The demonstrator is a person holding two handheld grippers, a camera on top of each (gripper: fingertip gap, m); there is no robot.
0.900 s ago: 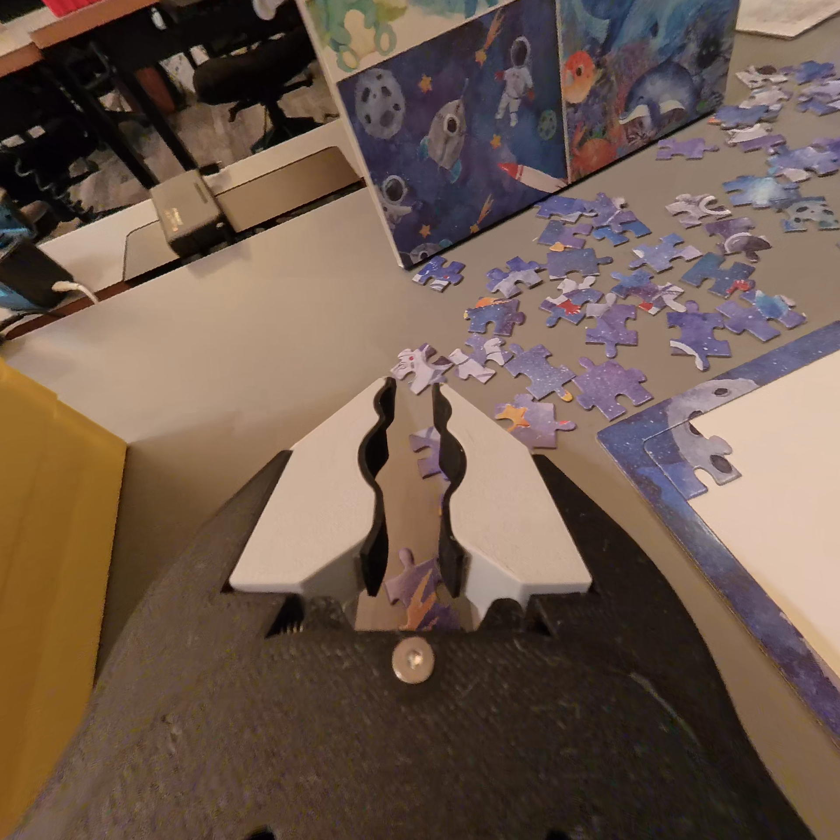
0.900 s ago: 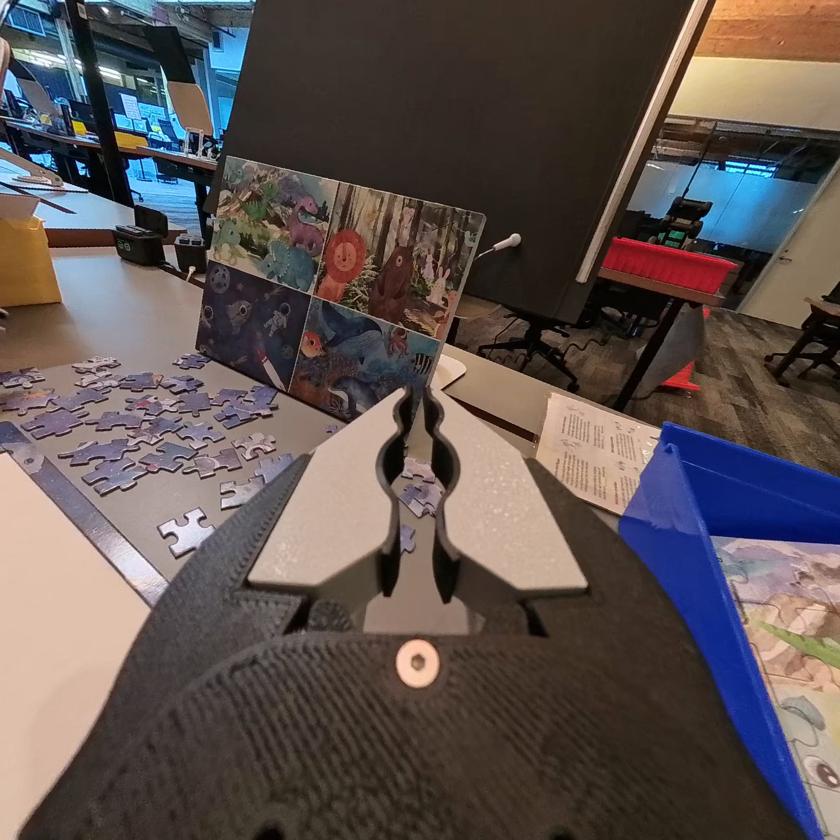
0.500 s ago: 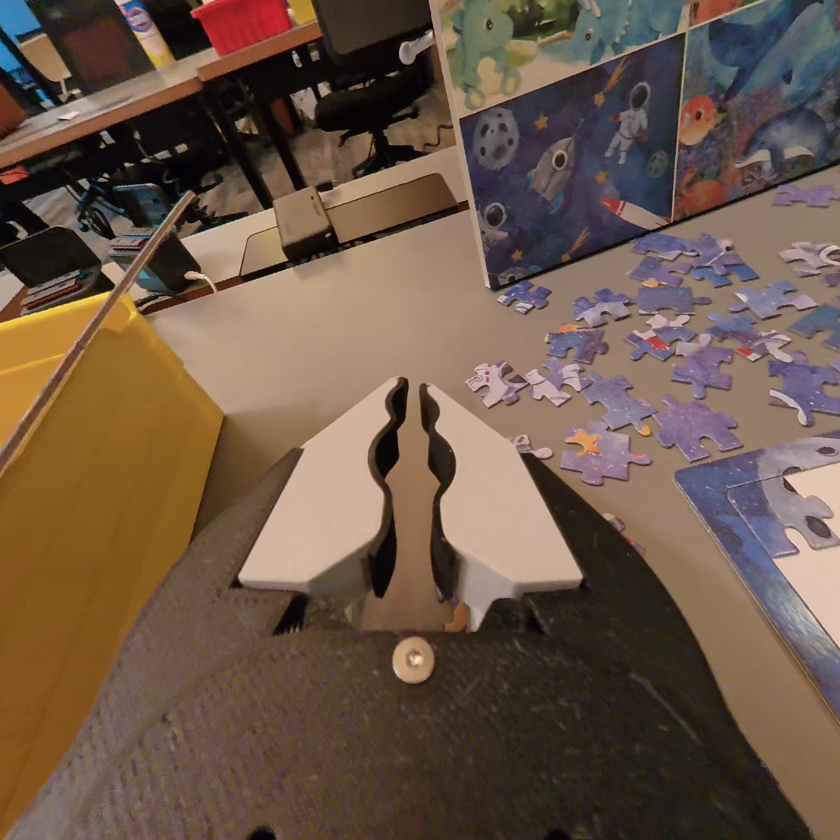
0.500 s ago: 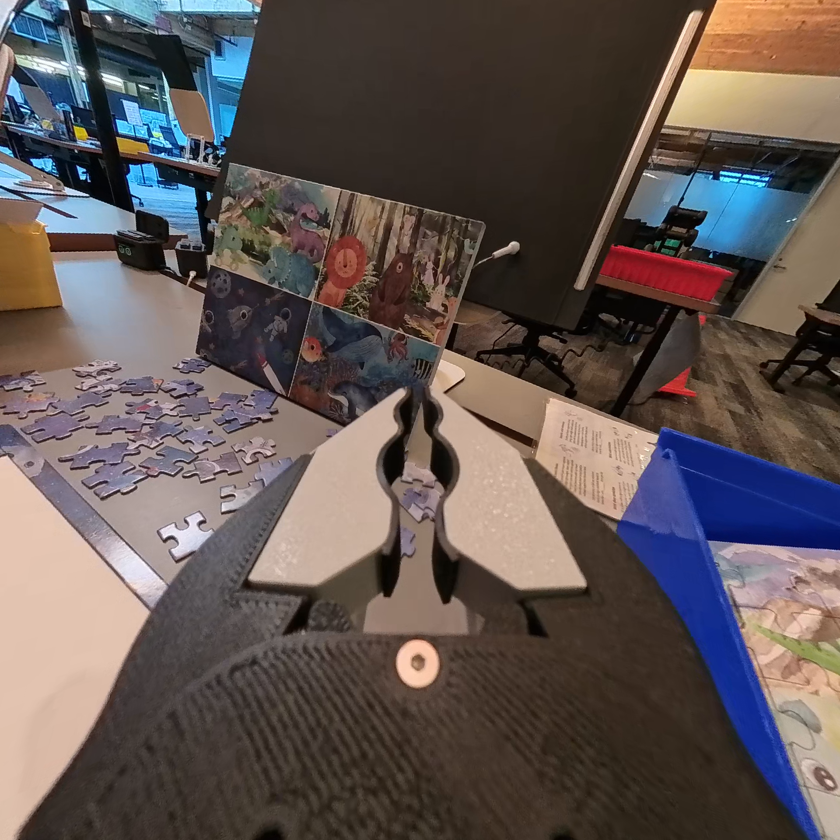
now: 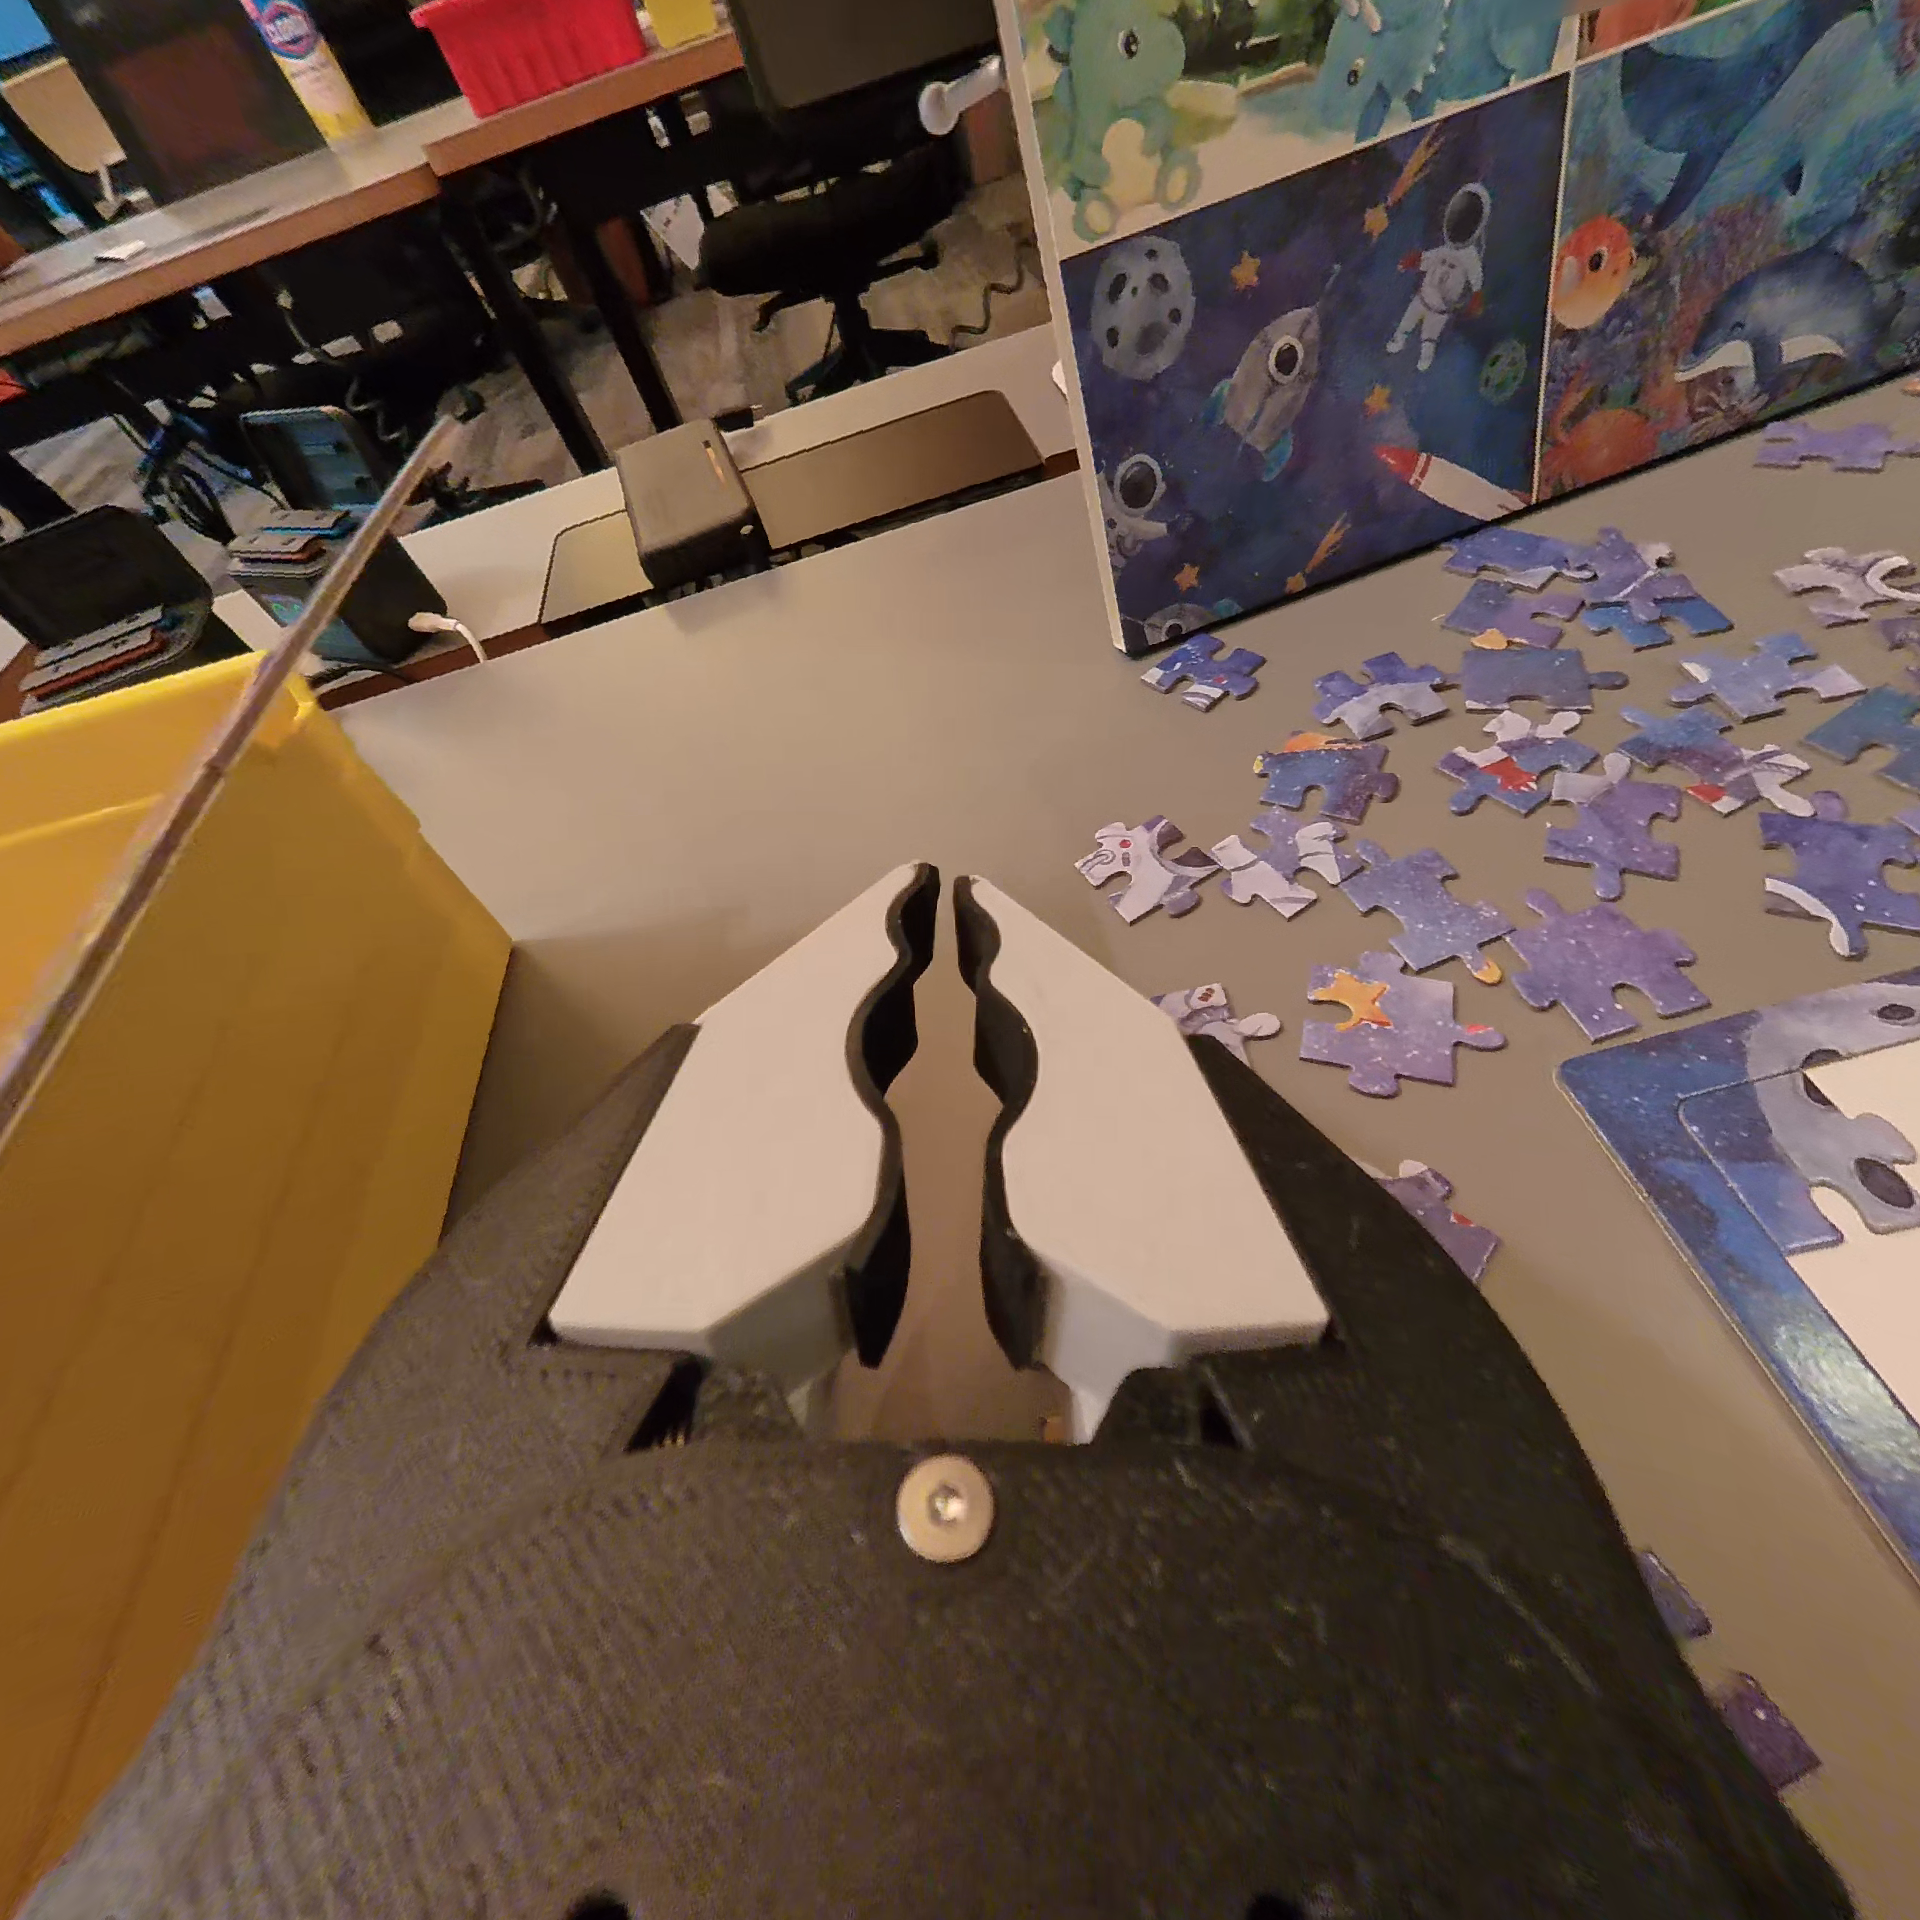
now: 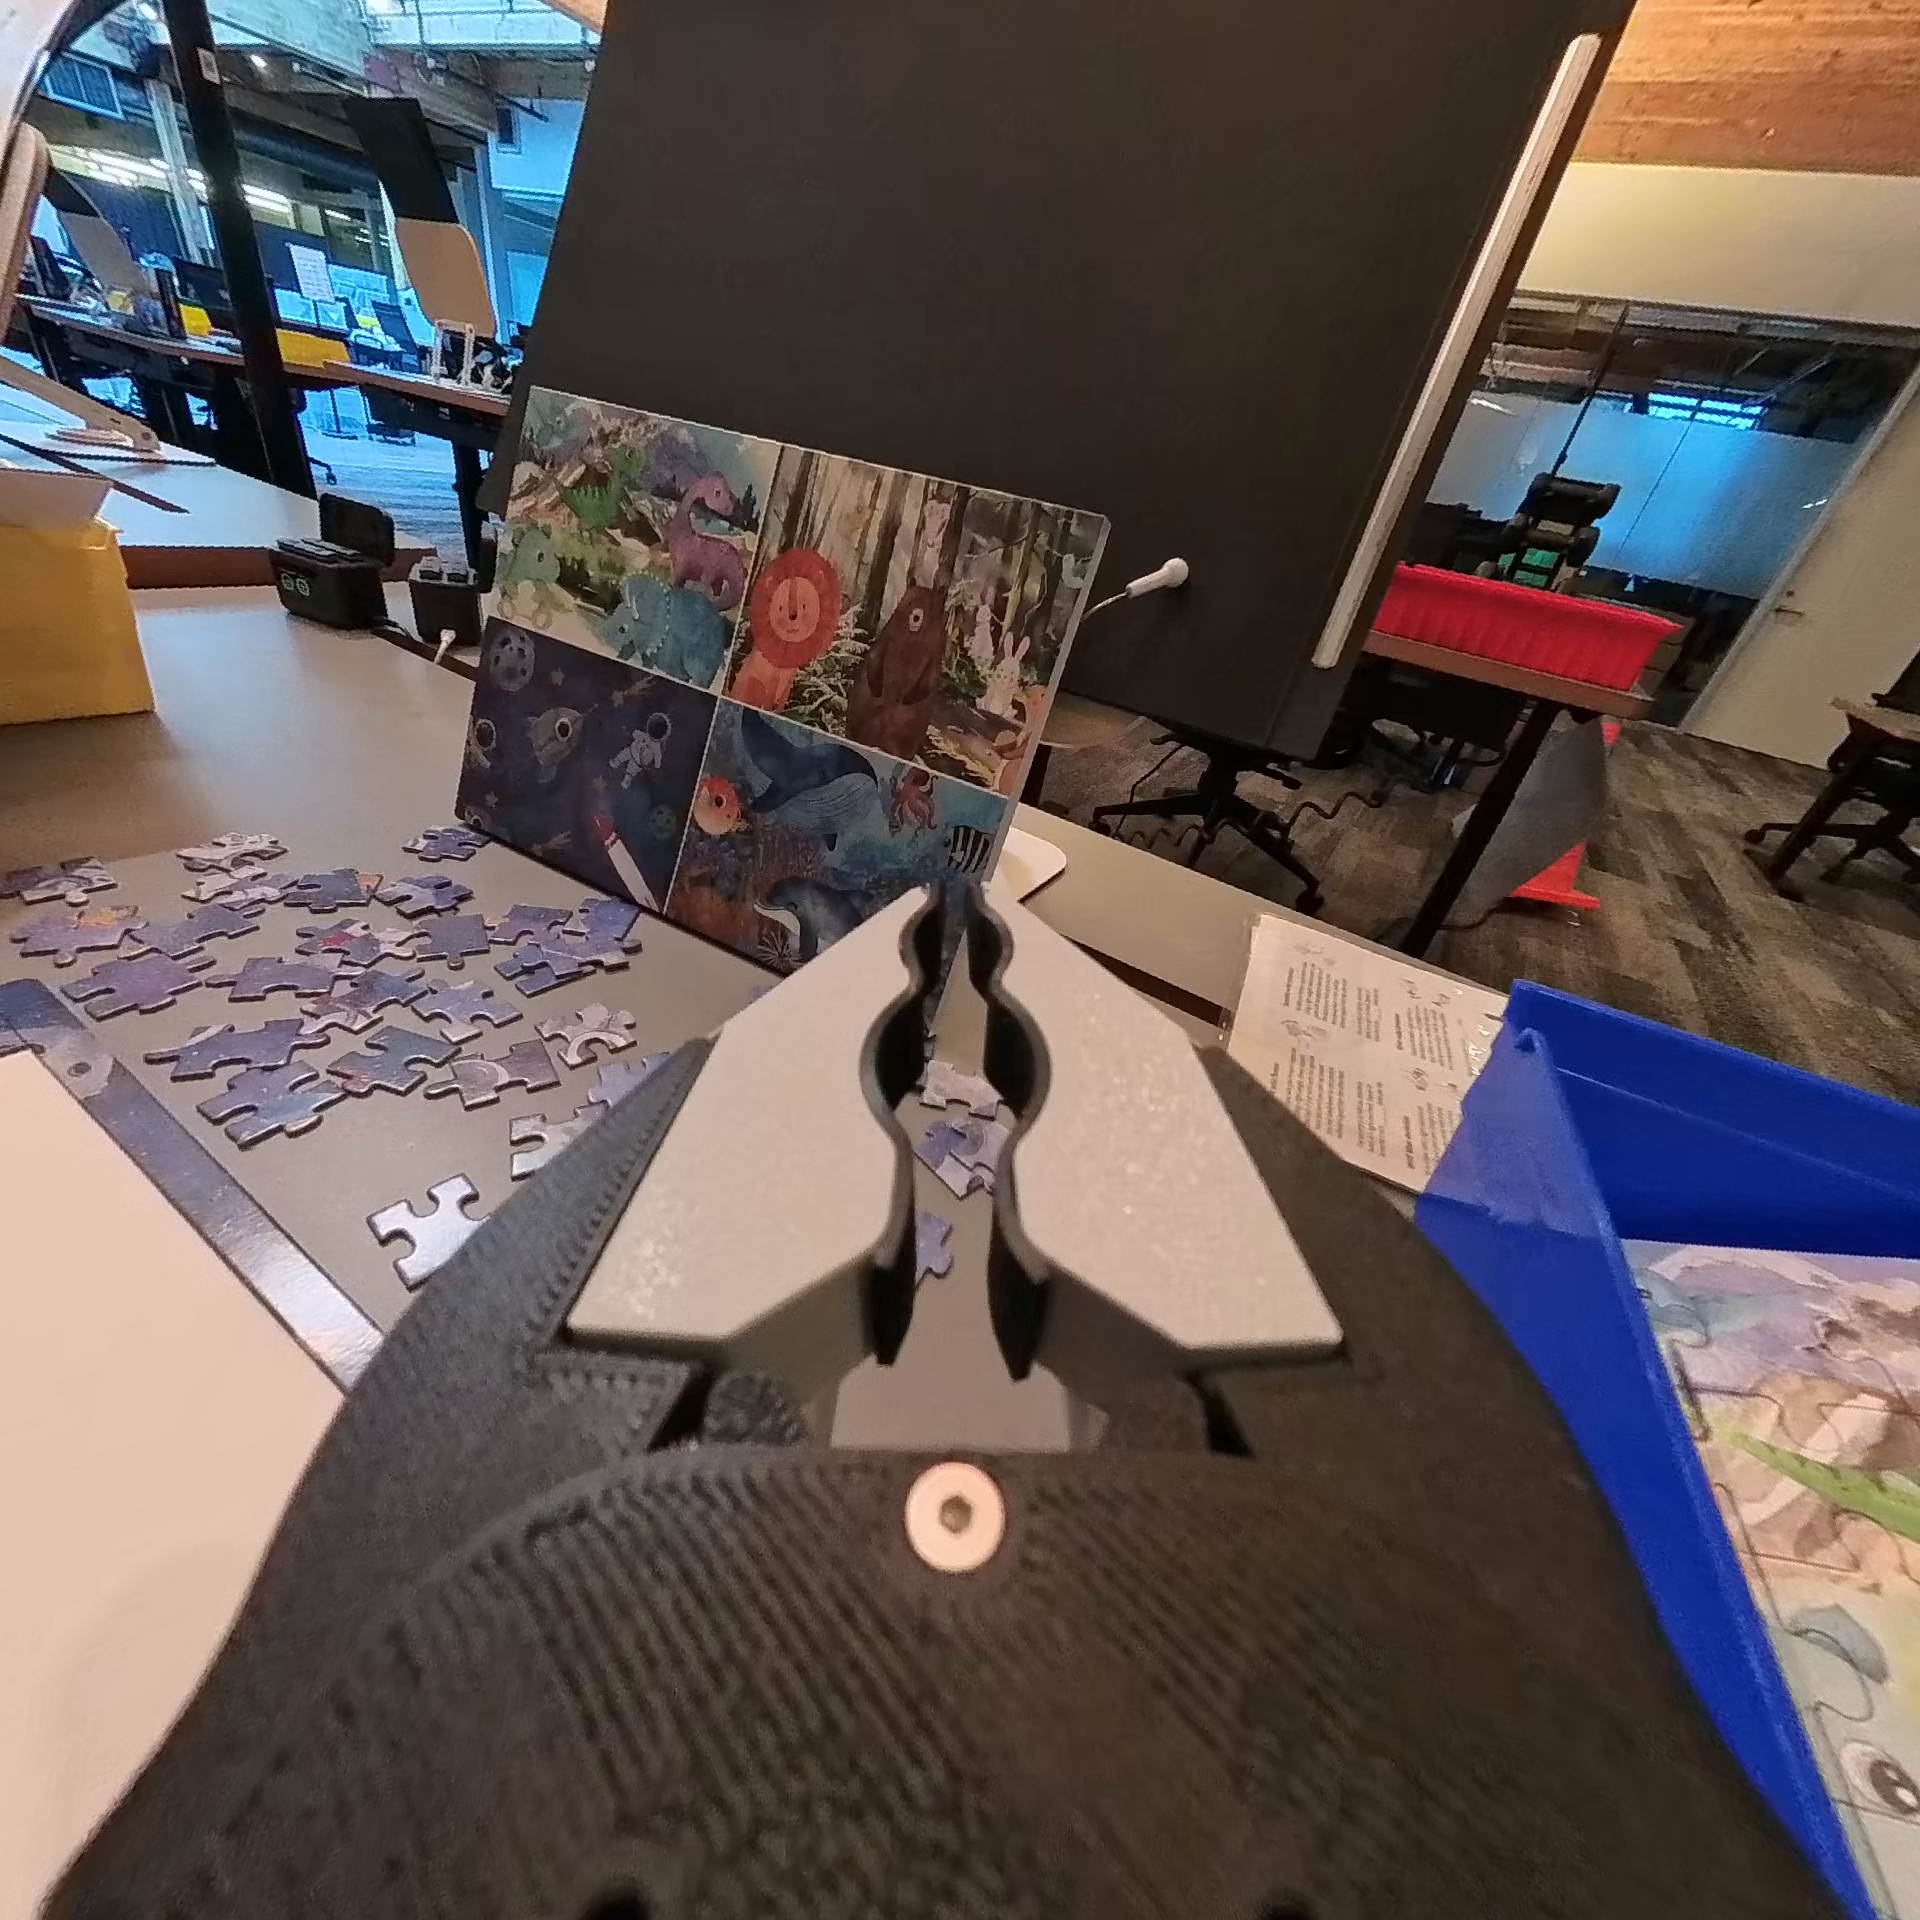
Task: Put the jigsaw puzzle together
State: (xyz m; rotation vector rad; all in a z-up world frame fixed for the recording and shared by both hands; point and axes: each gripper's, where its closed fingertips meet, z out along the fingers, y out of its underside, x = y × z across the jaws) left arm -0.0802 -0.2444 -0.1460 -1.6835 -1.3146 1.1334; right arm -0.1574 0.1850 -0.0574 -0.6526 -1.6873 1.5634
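Several loose blue-purple puzzle pieces (image 5: 1392, 1023) lie scattered on the grey table, to the right of my left gripper (image 5: 935, 883). The gripper's jaws are shut with only a slit between them and hold nothing. It hangs over bare table. The blue-bordered puzzle board (image 5: 1662, 1143) lies at the right with one corner piece (image 5: 1787, 1153) set in it. My right gripper (image 6: 951, 894) is shut and empty, above loose pieces (image 6: 312, 997) on the table. The board's border (image 6: 156, 1143) lies at its left.
A picture card (image 5: 1330, 343) stands upright behind the pieces; it also shows in the right wrist view (image 6: 769, 675). A yellow bin (image 5: 208, 1039) stands close on the left. A blue bin (image 6: 1662, 1195) holding another puzzle and a printed sheet (image 6: 1351, 1060) lie on the right. My right fingertips sit around 45 cm from my left ones.
My left gripper has swung left, away from the pieces and toward the yellow bin, and its jaws have narrowed. The right gripper has barely moved.
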